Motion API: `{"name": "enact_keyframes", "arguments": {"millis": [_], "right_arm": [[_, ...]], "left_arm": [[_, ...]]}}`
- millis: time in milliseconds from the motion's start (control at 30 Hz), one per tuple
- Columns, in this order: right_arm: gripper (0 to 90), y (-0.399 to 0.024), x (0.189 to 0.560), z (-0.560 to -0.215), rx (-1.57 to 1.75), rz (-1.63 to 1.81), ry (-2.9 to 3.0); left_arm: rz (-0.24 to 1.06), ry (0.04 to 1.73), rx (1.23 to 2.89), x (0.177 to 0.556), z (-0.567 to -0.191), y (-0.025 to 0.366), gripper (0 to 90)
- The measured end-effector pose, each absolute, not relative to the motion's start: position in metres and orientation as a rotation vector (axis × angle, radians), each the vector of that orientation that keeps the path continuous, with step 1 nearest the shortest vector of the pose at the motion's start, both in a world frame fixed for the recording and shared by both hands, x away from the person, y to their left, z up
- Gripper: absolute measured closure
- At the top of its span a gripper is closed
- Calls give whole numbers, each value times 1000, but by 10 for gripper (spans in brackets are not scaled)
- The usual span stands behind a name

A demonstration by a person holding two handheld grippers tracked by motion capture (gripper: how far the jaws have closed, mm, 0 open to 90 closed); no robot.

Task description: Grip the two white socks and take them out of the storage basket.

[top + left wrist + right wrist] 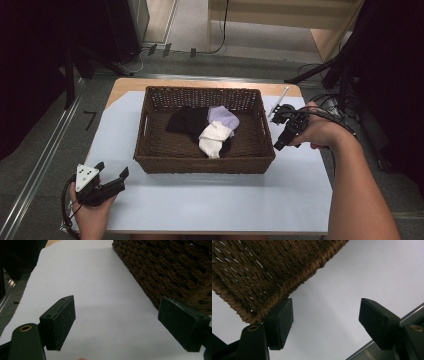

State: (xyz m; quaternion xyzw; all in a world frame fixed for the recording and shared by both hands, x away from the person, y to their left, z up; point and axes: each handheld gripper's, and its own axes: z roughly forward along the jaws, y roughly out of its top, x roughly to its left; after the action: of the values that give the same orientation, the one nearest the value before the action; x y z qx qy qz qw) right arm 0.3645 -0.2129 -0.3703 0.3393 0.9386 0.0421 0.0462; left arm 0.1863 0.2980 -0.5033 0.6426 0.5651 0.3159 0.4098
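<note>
At seven o'clock on the desk [210, 200], the left tongs [111, 171] rest low, released and empty. Toward one o'clock from them sits the brown woven rectangular basket [205, 162], holding dark, lilac and white cloths. At three o'clock, the right tongs [280, 145] angle downward, released, just beside its right wall.

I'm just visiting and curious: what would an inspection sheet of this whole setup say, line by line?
Surface: pale sheet covering a wooden table.
Job's things: brown wicker basket holding a black garment, lilac cloth and white cloth.
Clutter: nothing seen.
Grippers: left gripper open near the sheet's front left corner; right gripper open, empty, beside the basket's right wall.
Cables: trailing from each gripper; more on the floor.
Surroundings: grey floor, light wooden furniture, dark stands.
</note>
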Motion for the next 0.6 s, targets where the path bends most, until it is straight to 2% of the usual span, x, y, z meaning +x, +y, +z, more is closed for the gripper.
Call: {"name": "enact_keyframes", "arguments": {"millis": [267,600], "right_arm": [[287,-205,367,-361,1043,224,2851],[272,-165,373,-369,967,240,2864]], "left_arm": [[794,1424,1619,187,-503,298,158],[790,1424,1616,187,-503,298,158]]}}
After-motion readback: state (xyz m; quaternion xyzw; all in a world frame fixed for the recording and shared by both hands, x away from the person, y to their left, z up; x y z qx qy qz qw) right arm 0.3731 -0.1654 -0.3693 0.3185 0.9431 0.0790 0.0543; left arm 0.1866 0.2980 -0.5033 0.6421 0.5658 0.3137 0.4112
